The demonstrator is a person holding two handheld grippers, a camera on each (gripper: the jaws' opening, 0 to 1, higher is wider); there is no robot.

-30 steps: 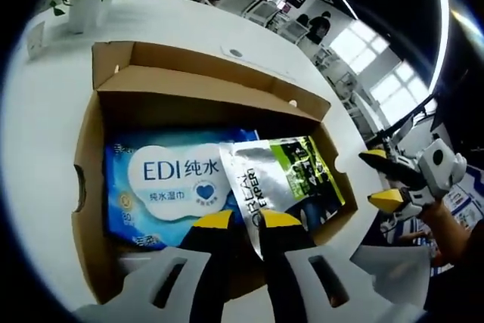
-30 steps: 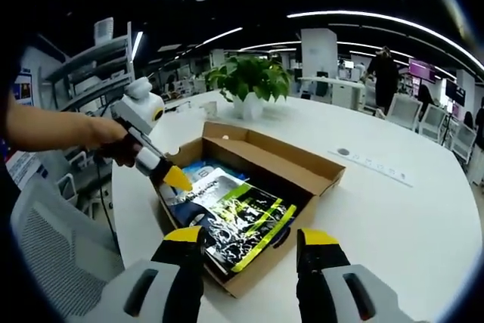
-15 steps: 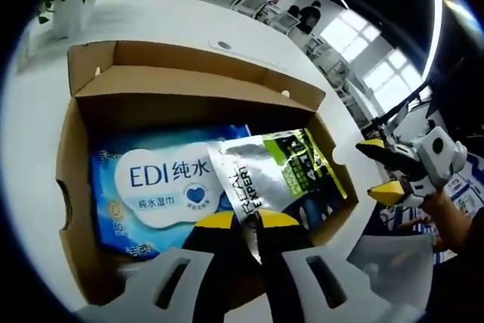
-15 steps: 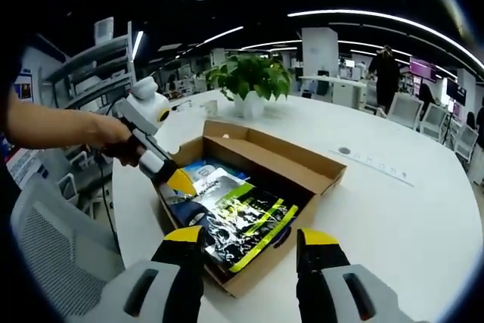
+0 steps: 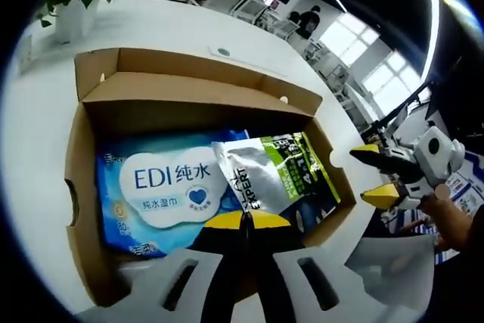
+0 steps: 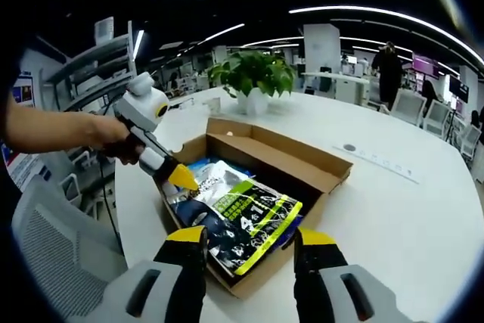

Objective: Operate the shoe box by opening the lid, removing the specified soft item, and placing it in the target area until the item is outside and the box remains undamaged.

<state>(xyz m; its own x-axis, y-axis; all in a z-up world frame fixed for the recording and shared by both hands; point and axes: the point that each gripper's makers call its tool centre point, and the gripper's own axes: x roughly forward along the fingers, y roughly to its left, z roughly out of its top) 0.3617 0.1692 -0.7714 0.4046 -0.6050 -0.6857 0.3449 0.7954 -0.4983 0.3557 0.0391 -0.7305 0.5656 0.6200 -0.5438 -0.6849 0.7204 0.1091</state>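
An open cardboard shoe box (image 5: 79,149) lies on a white table. Inside are a blue wet-wipes pack (image 5: 162,187) and a silver, black and green pouch (image 5: 276,179). My left gripper (image 5: 243,221) is shut on the pouch's near silver corner. In the right gripper view the left gripper (image 6: 184,179) holds that pouch (image 6: 246,217) tilted up inside the box (image 6: 310,168). My right gripper (image 6: 251,241) stands open just in front of the box's near corner, with nothing between its fingers. From the left gripper view it (image 5: 370,175) hovers open beyond the box's right wall.
A potted green plant (image 6: 253,73) stands on the table behind the box. The box lid flap (image 5: 189,62) lies folded back on the far side. White tabletop (image 6: 401,217) stretches to the right. A chair (image 6: 53,240) stands at the left table edge.
My left jaws have closed fully on the pouch's corner. The pouch has risen and tilted inside the box. The right gripper has hardly moved.
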